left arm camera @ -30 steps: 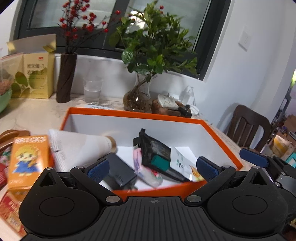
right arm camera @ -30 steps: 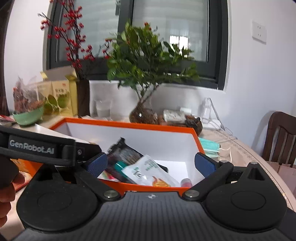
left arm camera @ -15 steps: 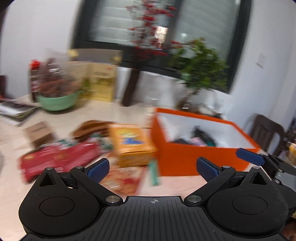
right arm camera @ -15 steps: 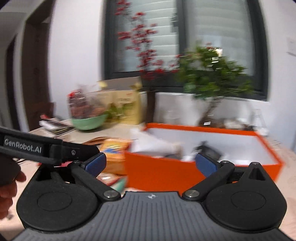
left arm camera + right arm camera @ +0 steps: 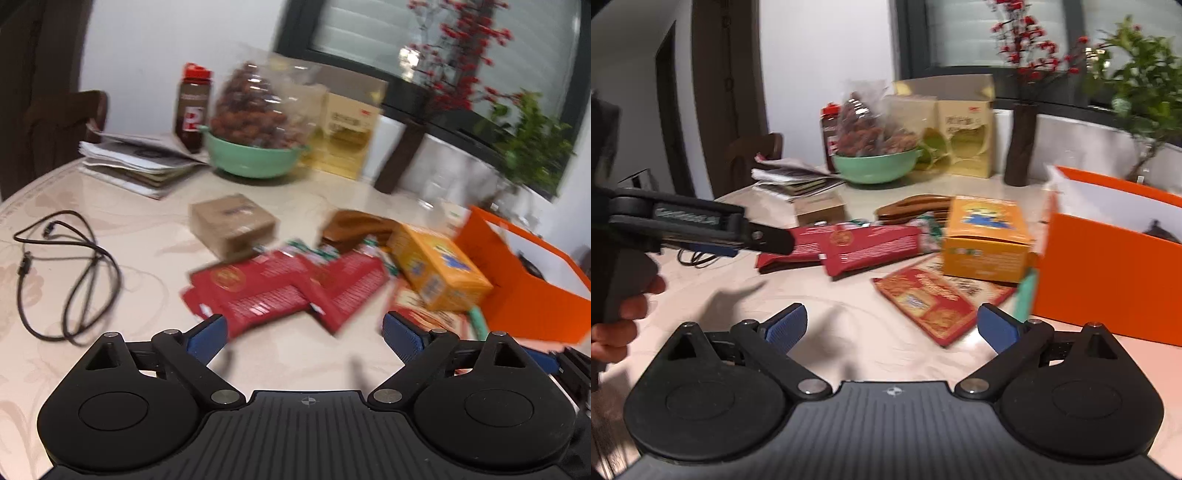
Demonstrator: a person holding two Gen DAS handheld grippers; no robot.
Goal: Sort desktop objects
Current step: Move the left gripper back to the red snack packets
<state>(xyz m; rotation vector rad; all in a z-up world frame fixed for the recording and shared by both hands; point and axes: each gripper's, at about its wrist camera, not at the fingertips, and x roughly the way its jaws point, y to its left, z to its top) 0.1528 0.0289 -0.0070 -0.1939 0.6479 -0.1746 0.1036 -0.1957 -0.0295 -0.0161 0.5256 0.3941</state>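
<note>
My left gripper (image 5: 304,332) is open and empty, low over the table in front of several red packets (image 5: 273,291). Behind them lie a brown cardboard box (image 5: 232,225), a yellow-orange carton (image 5: 437,273) and a brown wooden piece (image 5: 354,229). The orange storage box (image 5: 532,295) stands at the right. My right gripper (image 5: 892,326) is open and empty, before a flat red snack packet (image 5: 931,302), the yellow-orange carton (image 5: 986,236) and the orange storage box (image 5: 1108,269). The left gripper shows side-on in the right wrist view (image 5: 701,225).
A black cable (image 5: 70,273) lies at the left. At the back stand a green bowl of dried fruit (image 5: 255,155), a dark bottle (image 5: 192,110), stacked papers (image 5: 140,162), a yellow box (image 5: 347,136), a dark vase (image 5: 402,158) and a plant (image 5: 532,144).
Both grippers have swung left, away from above the orange box, and now face the loose items on the table. Both stay open and empty.
</note>
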